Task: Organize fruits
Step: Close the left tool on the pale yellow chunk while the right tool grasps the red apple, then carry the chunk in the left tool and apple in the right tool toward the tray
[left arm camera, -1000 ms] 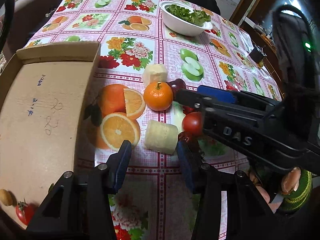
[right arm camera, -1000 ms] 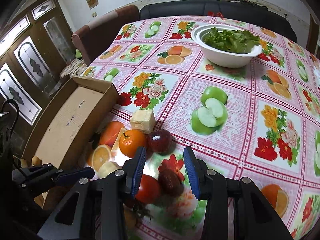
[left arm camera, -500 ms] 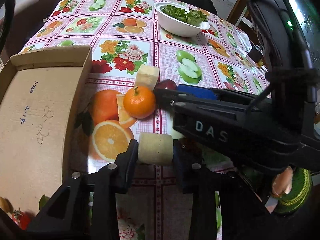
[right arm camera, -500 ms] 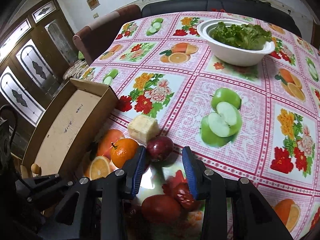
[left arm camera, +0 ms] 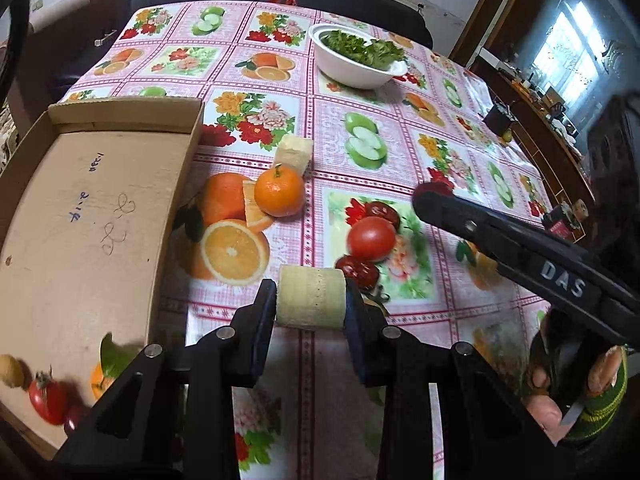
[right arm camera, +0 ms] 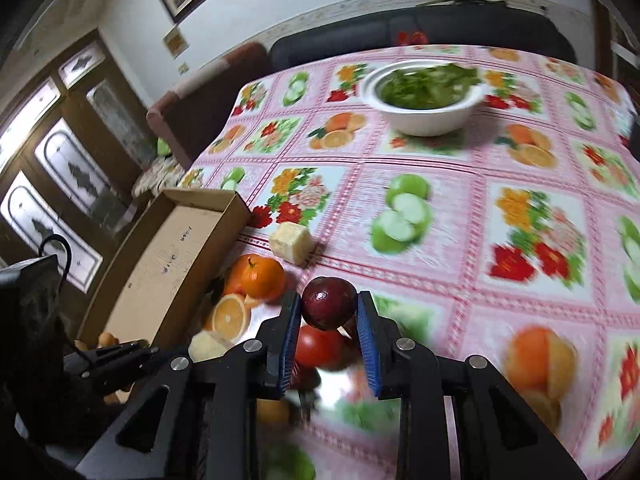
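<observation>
The left gripper has its fingers clamped on a pale cylinder piece; the right gripper pinches a dark red fruit between its fingers, tomato just below.

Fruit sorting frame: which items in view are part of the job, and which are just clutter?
Job items:
- brown cardboard box
- round orange mandarin
- red tomato
- pale cylindrical fruit chunk, in left gripper
- dark red plum, in right gripper

Clutter:
- white bowl of green leaves
- floral pink tablecloth
</observation>
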`<state>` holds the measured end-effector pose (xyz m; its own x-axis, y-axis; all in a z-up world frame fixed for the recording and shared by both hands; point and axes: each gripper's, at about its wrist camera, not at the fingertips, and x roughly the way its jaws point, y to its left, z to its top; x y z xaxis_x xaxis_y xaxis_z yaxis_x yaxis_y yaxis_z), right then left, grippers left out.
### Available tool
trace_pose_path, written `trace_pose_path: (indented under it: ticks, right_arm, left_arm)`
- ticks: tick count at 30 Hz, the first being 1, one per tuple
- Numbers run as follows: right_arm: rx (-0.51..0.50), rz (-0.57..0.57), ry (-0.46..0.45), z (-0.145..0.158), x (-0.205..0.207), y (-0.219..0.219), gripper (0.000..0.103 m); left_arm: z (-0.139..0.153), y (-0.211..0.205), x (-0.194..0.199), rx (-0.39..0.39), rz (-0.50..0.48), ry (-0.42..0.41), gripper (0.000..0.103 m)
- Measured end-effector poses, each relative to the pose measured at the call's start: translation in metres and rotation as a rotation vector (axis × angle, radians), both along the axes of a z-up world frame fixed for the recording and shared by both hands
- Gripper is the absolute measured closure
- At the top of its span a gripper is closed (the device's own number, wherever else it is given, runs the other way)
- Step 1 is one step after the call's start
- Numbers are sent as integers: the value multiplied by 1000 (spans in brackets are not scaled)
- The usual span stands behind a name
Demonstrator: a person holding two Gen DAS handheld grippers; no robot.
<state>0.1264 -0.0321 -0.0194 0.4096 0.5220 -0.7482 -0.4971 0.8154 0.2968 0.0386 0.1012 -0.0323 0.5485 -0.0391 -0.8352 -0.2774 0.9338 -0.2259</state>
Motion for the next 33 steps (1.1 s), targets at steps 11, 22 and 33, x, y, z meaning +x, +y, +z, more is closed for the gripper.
trace_pose_path:
  ticks: [11,22,33]
  right_arm:
    - [35,-51,-11,17,-40,-40,74]
    - [49,-47,-16,23,-72,-46,74]
    - [43,-24,-14,25,-89,-36,74]
  left_arm:
    - [18,-18,-25,34,4,-26,73]
    - [32,-24,-45,46,6,-56,73]
    - [41,-18,-60,36,10,-75,73]
